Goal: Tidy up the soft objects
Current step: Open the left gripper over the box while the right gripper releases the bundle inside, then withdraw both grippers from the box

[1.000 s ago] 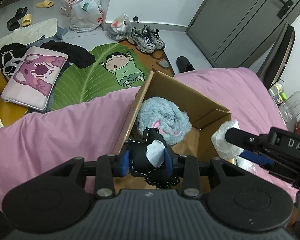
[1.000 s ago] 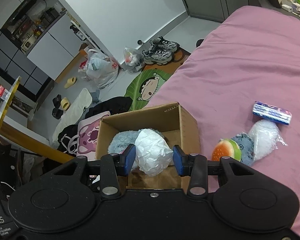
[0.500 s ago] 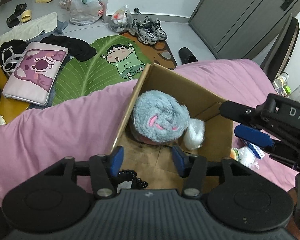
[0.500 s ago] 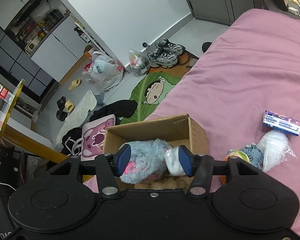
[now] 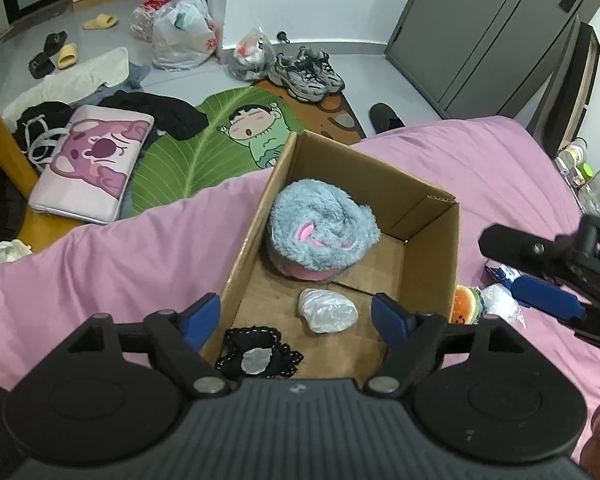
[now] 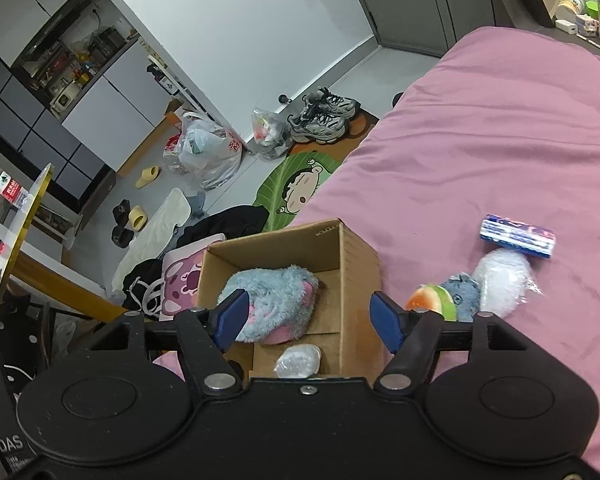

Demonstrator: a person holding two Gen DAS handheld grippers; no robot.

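An open cardboard box (image 5: 430, 248) (image 6: 358, 264) stands on the pink bed. Inside lie a fluffy blue-grey plush (image 5: 322, 230) (image 6: 274, 300), a white plastic-wrapped bundle (image 5: 327, 311) (image 6: 298, 362) and a black lacy item (image 5: 258, 354). My left gripper (image 5: 296, 318) is open and empty above the box's near end. My right gripper (image 6: 306, 316) is open and empty above the box; it also shows in the left wrist view (image 5: 540, 276). On the bed right of the box lie a burger plush (image 6: 432, 298) (image 5: 466, 304), a small blue plush (image 6: 466, 294), a white wrapped bundle (image 6: 500, 282) and a blue-white packet (image 6: 516, 236).
The bed's pink cover (image 6: 500, 128) stretches to the right. On the floor lie a green leaf rug (image 5: 196, 156), a pink cushion (image 5: 88, 168), sneakers (image 5: 306, 74), plastic bags (image 5: 182, 34) and dark clothes (image 5: 168, 114). A bedside shelf with jars (image 6: 580, 4) is at the far right.
Both grippers have opened. The left let go of the black lacy item and the right let go of the white bundle; both now lie in the box. Both grippers have drawn back.
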